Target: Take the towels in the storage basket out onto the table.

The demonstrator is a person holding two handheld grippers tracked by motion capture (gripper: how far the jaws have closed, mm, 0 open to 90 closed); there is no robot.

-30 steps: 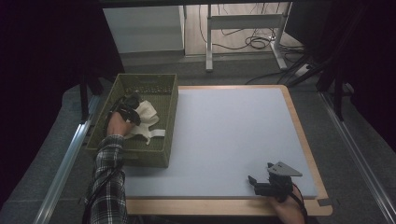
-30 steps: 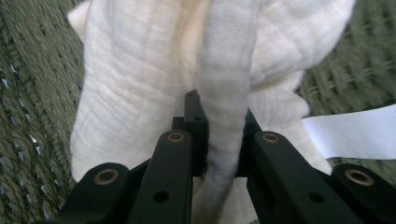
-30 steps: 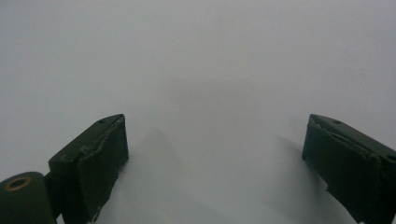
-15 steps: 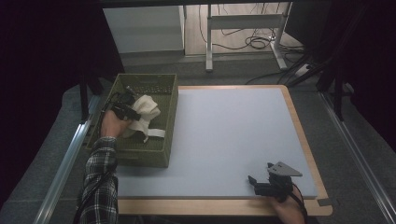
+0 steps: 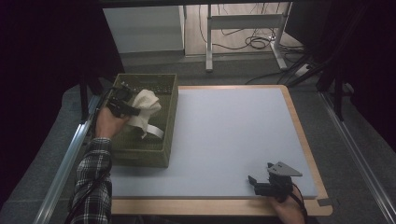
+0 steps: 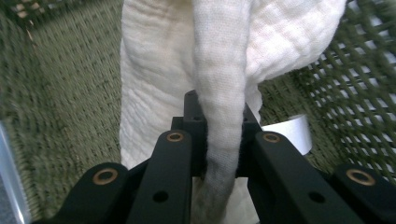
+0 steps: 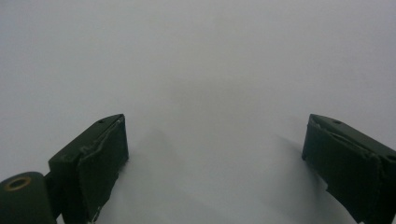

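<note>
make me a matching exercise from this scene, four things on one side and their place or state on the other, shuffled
Things:
1. left gripper
2. right gripper
3. white cloth
4. green woven basket

Place or state:
a. open, resting near the front right corner of the blue mat
b. stands at the left edge of the table
c. shut on a fold of fabric
d. hanging above the basket, lifted clear of its floor

Pairs: 1-c, 2-a, 3-d, 4-b

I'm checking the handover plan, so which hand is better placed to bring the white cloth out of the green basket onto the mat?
Left. The left gripper is shut on the white cloth above the green basket; the right gripper rests open at the mat's near edge.
</note>
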